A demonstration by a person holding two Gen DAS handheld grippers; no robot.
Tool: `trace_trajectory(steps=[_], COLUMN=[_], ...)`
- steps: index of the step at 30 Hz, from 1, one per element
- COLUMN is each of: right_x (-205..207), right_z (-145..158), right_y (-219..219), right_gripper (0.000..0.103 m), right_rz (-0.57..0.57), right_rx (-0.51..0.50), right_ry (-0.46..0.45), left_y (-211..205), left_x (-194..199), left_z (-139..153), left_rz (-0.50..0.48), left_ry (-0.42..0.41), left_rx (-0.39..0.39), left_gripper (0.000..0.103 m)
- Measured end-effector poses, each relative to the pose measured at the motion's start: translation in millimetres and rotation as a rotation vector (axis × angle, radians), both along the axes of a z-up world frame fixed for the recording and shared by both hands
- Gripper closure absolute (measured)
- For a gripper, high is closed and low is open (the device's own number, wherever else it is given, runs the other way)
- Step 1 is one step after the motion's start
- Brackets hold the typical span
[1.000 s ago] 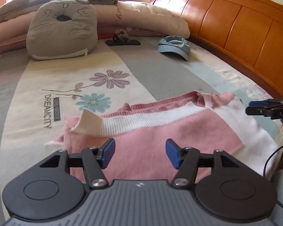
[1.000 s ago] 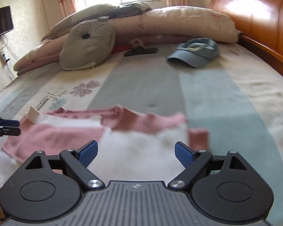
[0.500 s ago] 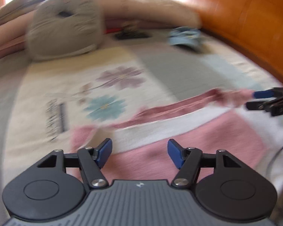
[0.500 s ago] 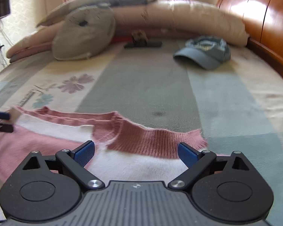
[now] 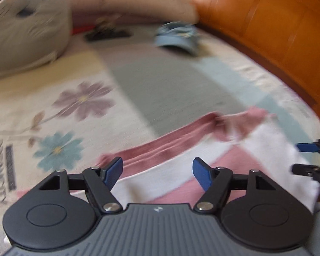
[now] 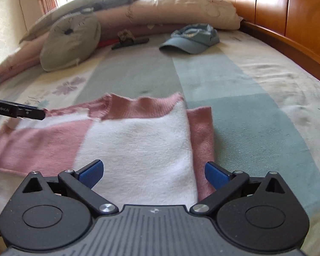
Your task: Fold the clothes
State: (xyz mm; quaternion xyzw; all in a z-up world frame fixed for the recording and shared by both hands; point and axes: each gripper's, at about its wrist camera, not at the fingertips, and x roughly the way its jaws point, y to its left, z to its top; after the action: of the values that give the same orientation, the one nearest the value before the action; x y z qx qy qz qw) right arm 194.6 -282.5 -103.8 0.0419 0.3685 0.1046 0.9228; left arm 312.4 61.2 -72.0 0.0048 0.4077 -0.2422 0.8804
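Nearest the cameras, both tools hang over the pink-and-white knitted sweater (image 6: 136, 140), which lies flat on the striped, flower-printed bedspread (image 6: 256, 106) of the bed, close to its near edge. The left hand-held gripper (image 5: 157, 171) stands with its blue pads apart over the sweater's left part, above a white band and the pink panel; its jaws have just been opening, and nothing is pinched between them. The right hand-held gripper (image 6: 152, 173) is spread very wide over the sweater's white right part, its jaws also just opening and empty, the cloth lying below rather than between the pads. Judging by this, the sweater has been let go so that it can settle flat, with a pink strip doubled in along its right edge.

Beyond the sweater's ribbed pink far edge the bedspread lies bare. Farther beyond the sweater sit a blue denim cap (image 6: 192, 38) towards the wooden headboard (image 6: 277, 6), and a small dark flat object (image 6: 130, 41) too blurred to name. Farthest from the sweater, a grey round cushion (image 6: 70, 42) leans against long rolled pink and beige bedding (image 6: 181, 8), probably pushed back to leave folding room.
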Motion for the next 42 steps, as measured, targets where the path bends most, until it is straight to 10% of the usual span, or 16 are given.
trace_trajectory(steps=[9,19,32,42], right_x=[-12.7,-22.2,-61.1,-96.4], right_z=[-12.8,-18.7,-7.8,9.2], right_y=[31.3,33.9,35.2,50.8], right_gripper=[0.0,0.0,0.0,0.0], right_rz=[0.087,0.115,0.068,0.072], right_rx=[-0.023,-0.067,-0.006,0.004], right_ry=[0.034,-0.025,0.041,0.011], left_y=[-96.7,-127.6,-73.6,-5.5], left_x=[33.9,77.2,-21.1,-124.9], left_z=[6.7,-33.9,74.1,55.8], left_rz=[-0.22,-0.139,-0.137,-0.009], left_ry=[0.106,0.188,0.015,0.033], left_rx=[-0.172,-0.193,0.012,0.146], left_gripper=[0.027,0.027,0.025,0.022])
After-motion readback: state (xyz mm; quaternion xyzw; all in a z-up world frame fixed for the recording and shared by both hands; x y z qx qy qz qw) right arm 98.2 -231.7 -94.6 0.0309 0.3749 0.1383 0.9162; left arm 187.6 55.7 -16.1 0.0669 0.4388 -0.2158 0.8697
